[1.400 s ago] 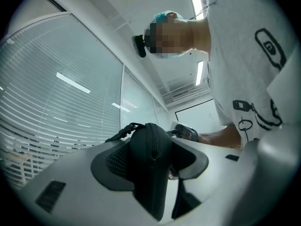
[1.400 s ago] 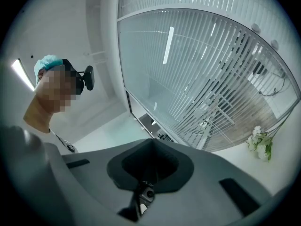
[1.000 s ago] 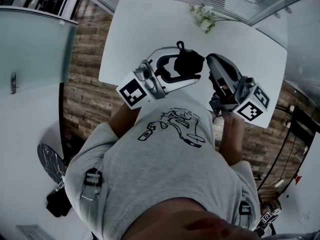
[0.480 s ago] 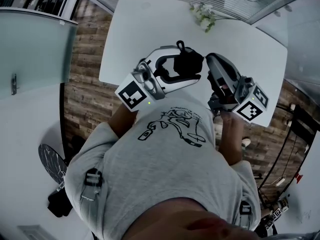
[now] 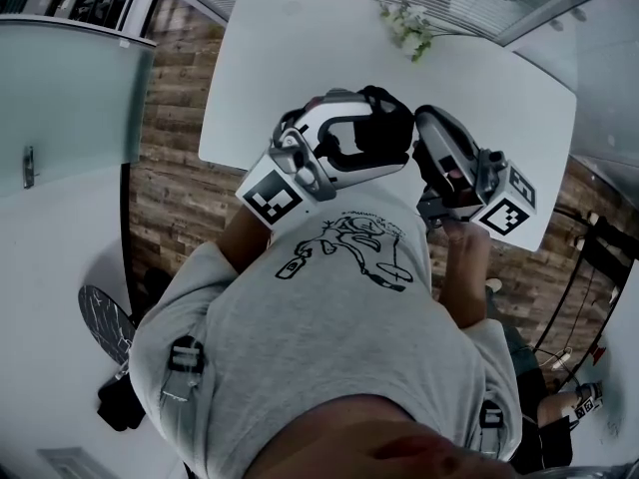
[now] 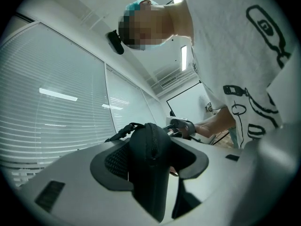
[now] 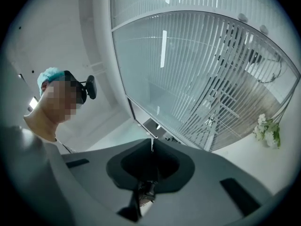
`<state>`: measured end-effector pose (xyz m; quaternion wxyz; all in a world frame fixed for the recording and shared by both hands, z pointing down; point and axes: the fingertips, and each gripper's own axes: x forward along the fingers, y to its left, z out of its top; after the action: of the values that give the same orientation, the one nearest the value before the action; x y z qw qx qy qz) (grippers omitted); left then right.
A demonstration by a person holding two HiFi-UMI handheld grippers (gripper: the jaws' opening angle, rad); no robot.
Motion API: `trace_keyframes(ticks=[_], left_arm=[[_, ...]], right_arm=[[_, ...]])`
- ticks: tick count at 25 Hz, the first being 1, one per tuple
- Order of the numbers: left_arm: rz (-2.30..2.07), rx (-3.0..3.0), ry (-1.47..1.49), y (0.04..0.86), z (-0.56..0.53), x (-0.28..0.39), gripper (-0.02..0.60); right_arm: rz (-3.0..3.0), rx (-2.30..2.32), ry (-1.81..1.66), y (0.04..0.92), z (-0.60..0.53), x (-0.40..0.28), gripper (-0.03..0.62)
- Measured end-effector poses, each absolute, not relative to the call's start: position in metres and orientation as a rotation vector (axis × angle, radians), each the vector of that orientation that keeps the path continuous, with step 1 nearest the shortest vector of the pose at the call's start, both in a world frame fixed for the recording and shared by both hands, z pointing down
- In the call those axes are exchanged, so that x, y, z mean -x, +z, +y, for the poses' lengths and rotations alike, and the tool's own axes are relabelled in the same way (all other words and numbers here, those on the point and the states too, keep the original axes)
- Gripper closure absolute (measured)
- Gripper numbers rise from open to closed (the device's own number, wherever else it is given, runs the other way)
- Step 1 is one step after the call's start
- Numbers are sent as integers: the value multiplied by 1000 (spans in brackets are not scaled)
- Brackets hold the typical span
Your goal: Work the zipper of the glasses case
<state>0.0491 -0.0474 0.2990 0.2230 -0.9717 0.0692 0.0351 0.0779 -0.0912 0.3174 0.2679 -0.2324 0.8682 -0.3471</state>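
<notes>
Left claw (image 6: 153,145) upturned around glasses case (image 6: 146,182)

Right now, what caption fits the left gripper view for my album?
Left claw clamps the black glasses case, zipper facing us.

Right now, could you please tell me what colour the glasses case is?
The glasses case is plain black; the left gripper view shows it best.
</notes>
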Motion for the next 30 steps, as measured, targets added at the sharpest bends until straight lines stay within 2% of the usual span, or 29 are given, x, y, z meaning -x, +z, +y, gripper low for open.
trace_keyframes(ticks=[4, 18, 30], left_arm=[[186, 2683, 79, 303, -45, -52, 342], [279, 2676, 28, 310, -60, -62, 308], [302, 2727, 90, 304, -61, -54, 348]], right_arm=[[2317, 567, -962, 317, -88, -81, 589], [2203, 399, -1019, 300, -89, -79, 591], [2289, 569, -977, 318, -97, -89, 591]])
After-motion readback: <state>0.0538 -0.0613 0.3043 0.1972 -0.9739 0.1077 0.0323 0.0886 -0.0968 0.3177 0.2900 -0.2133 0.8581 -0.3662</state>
